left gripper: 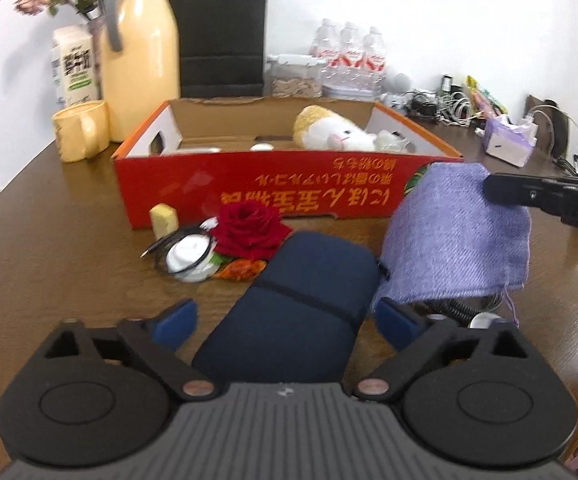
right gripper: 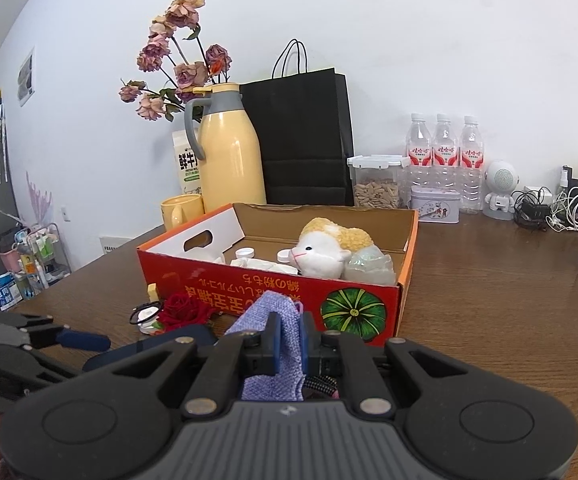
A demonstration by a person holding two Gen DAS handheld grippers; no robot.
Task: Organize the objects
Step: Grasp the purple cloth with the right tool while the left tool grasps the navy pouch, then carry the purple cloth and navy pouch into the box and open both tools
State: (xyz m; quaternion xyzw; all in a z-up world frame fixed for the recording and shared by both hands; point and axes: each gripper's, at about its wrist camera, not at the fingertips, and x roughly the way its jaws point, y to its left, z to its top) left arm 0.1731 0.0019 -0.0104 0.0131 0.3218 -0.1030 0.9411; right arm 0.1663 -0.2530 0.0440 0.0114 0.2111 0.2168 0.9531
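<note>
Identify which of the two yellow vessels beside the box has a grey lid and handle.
The tall yellow thermos jug; the short yellow mug beside it is all yellow and open-topped.

Brown wooden table [left gripper: 69, 248]: red cardboard box [left gripper: 249, 184], navy case [left gripper: 301, 300], red rose [left gripper: 249, 228], yellow mug [left gripper: 79, 130].

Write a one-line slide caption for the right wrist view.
Right gripper pinches a lavender cloth before the red cardboard box holding a plush toy.
</note>
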